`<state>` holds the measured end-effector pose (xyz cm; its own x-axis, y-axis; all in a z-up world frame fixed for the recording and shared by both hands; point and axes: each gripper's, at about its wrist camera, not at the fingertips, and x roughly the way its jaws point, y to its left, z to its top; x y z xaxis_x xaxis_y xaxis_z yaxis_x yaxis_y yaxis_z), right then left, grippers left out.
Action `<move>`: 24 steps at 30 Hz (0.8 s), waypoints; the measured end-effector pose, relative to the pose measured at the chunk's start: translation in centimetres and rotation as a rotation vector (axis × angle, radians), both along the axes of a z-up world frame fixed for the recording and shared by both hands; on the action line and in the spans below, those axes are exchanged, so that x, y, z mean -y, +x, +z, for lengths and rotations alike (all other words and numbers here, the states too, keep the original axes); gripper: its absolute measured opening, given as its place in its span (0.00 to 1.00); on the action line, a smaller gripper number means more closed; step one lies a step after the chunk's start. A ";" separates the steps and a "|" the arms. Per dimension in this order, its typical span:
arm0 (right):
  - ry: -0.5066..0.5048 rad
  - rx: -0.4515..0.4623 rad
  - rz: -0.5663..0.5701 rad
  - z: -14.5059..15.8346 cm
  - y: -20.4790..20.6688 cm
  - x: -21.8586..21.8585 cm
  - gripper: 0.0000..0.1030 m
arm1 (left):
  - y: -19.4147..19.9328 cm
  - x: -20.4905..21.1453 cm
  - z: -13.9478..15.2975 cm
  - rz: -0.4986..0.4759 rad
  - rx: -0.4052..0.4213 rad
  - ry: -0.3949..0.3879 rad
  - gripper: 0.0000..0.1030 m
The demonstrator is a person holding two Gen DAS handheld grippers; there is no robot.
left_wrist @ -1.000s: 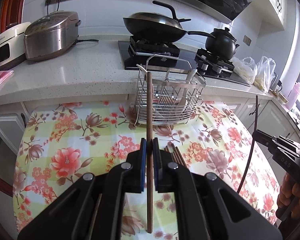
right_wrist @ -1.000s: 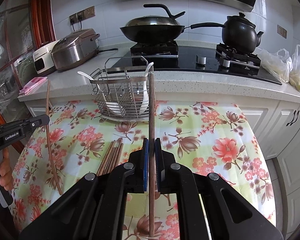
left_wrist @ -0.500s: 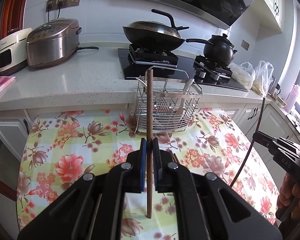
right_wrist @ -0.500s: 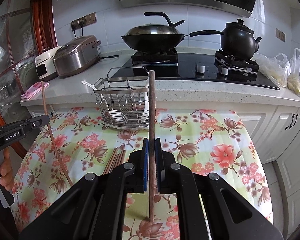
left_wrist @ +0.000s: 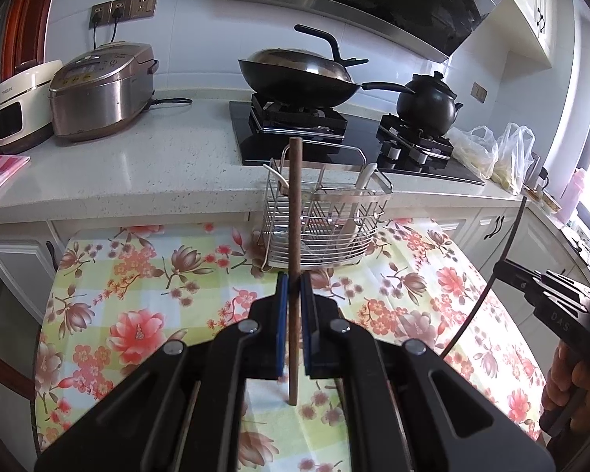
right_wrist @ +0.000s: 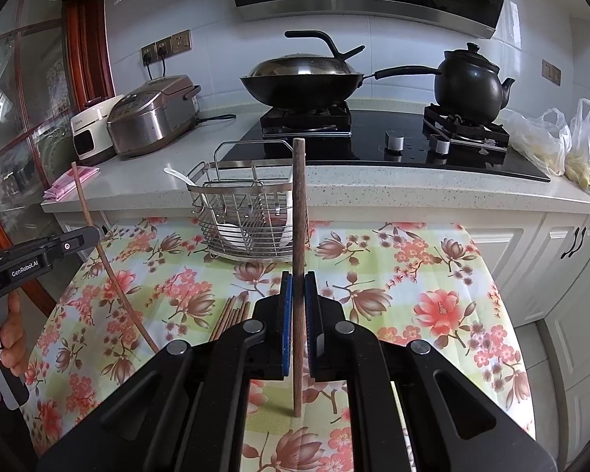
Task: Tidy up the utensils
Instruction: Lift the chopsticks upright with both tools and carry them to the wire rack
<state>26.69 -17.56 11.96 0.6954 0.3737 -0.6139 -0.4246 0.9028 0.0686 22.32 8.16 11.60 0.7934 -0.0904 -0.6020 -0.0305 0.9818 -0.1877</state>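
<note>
Chopsticks (left_wrist: 294, 212), slim, seemingly wooden, stand clamped in each tool (left_wrist: 291, 287).

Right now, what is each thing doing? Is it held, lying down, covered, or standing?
Left claw: shut on a chopstick, held upright.
Right claw: shut on another chopstick, also upright.
Loose chopsticks: lying flat on the tablecloth.
Rack: standing on the tablecloth, spoons inside.
Wok: on the stove, lid on.
Kettle: on the burner, lid on.
Rice cooker: shut, plugged in.
</note>
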 end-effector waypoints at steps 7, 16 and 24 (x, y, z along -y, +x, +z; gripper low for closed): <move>0.006 -0.005 -0.001 0.4 0.5 0.2 0.07 | 0.3 0.2 0.7 -0.011 0.010 0.002 0.06; 0.009 0.033 0.028 4.3 2.2 -0.4 0.07 | 1.8 0.6 3.8 -0.050 0.041 0.003 0.06; 0.048 0.093 0.060 11.4 5.7 -2.3 0.07 | 4.3 1.5 10.0 -0.076 0.115 0.045 0.06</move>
